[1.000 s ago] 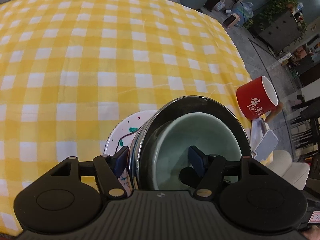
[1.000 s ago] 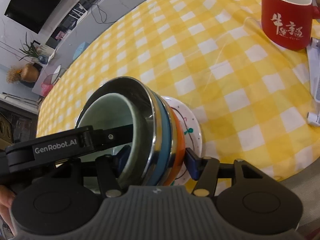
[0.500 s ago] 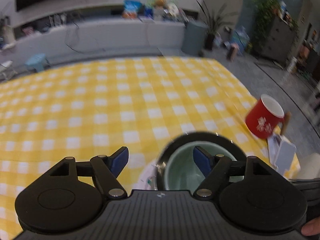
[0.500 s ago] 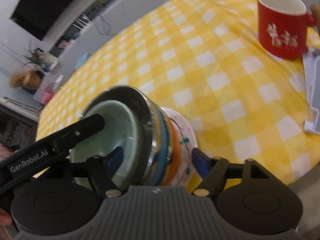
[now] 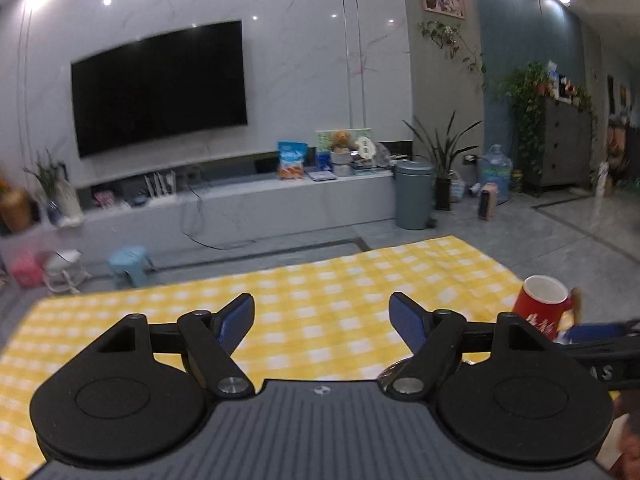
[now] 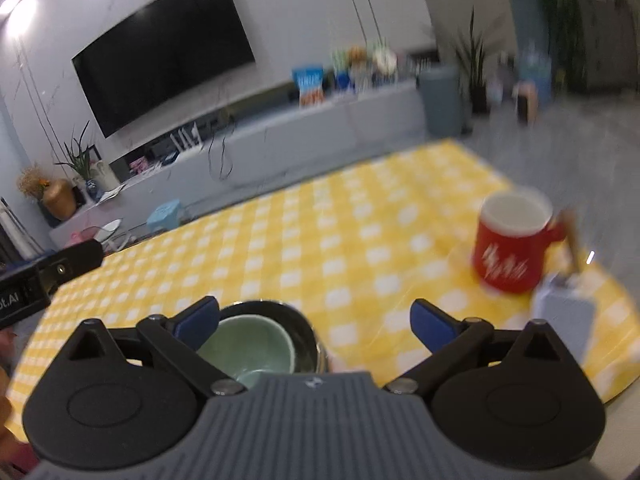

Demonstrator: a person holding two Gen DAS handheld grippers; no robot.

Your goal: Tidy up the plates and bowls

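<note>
Hovering over the yellow checked cloth [image 6: 340, 240], right gripper [image 6: 314, 322] and left gripper [image 5: 321, 316] have just spread wide, nothing between jaws. Nested bowls [image 6: 260, 340] sit lower left of right wrist frame; red mug [image 6: 512, 248] at right.

We are seeing a room lit from above: ceiling spotlights [image 5: 107, 0] are glaring at about eleven o'clock in the left wrist view and bouncing off the glossy marble wall [image 5: 320, 60]. The television [image 5: 160, 84] is staying dark and fairly crisp there. In the right wrist view, motion blur is smearing the whole right half, softening the red mug [image 6: 510, 248] and the checked counter [image 6: 340, 240]. Both fisheye views are bending straight lines toward the edges, and the corners are darkening.
</note>
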